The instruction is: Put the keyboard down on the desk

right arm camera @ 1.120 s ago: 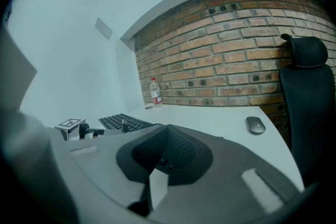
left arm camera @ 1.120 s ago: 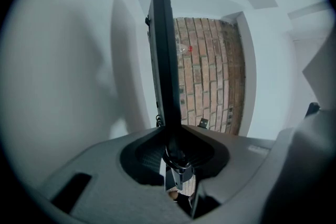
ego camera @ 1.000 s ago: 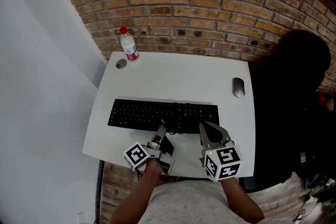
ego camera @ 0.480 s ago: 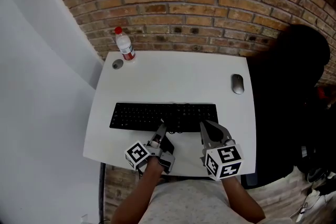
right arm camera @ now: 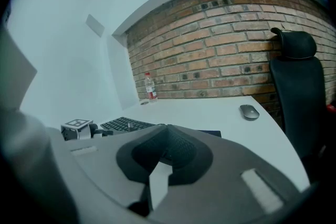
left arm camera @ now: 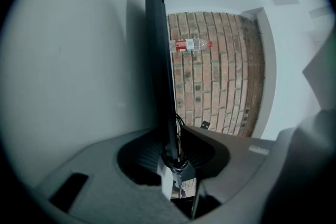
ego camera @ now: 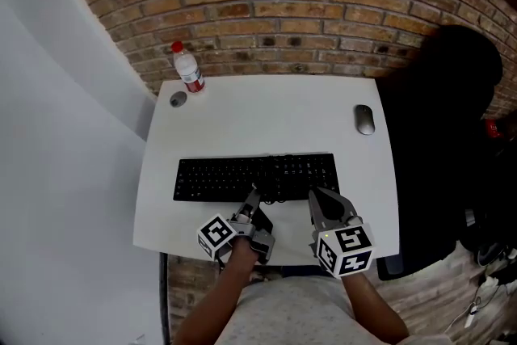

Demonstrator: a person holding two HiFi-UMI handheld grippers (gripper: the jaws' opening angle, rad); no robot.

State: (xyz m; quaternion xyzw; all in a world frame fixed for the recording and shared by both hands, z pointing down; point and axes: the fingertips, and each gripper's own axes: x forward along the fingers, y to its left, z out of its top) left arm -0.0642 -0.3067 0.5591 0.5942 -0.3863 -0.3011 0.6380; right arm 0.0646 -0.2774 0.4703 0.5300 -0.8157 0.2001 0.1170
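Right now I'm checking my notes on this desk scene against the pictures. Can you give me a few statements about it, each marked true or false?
1. The left gripper has its fingers shut on the near edge of the keyboard. True.
2. The mouse lies left of the keyboard. False: it lies near the right edge of the desk, beyond the keyboard's right end.
3. The bottle stands upright at the desk's far left corner. True.
4. The bottle has a blue cap. False: its cap is red.
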